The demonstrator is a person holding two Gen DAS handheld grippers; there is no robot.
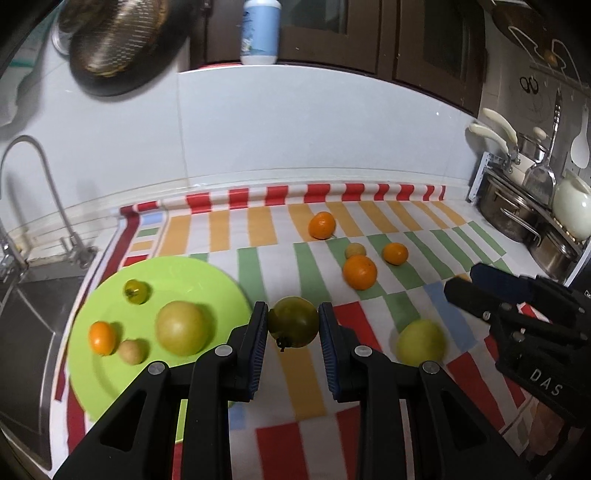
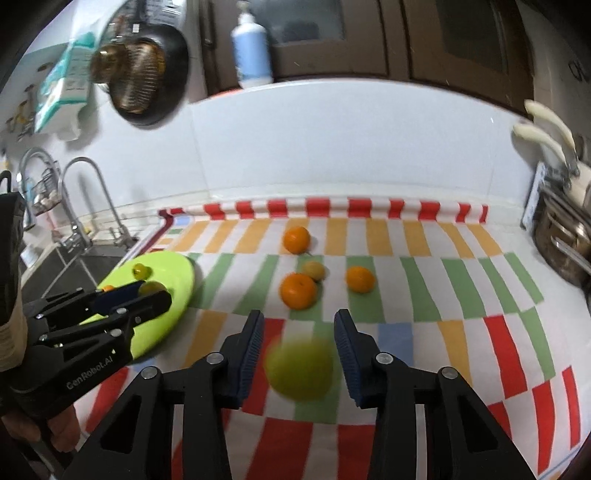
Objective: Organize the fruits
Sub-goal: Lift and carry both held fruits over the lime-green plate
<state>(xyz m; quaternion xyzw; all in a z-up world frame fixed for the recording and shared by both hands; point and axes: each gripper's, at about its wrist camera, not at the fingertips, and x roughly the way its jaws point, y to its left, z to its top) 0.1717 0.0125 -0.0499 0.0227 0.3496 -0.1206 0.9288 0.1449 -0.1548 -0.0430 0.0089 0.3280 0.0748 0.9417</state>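
Observation:
My left gripper [image 1: 293,325] is shut on a dark green tomato [image 1: 293,322], held just right of the lime green plate [image 1: 110,384]. The plate holds a small green tomato [image 1: 136,291], a small orange [image 1: 102,337], a small tan fruit [image 1: 131,351] and a large pale apple [image 1: 181,328]. My right gripper [image 2: 299,350] is open around a blurred green apple [image 2: 300,369], with a gap on each side; the apple also shows in the left wrist view [image 1: 421,341]. Three oranges [image 2: 298,290] and a small yellow fruit [image 2: 314,270] lie on the striped cloth farther back.
A sink with taps [image 1: 44,177] lies to the left of the plate. Steel pots [image 1: 517,214] stand on a rack at the far right. The white tiled wall [image 1: 295,129] backs the counter, with a hanging pan [image 1: 122,48] and a bottle [image 1: 260,31].

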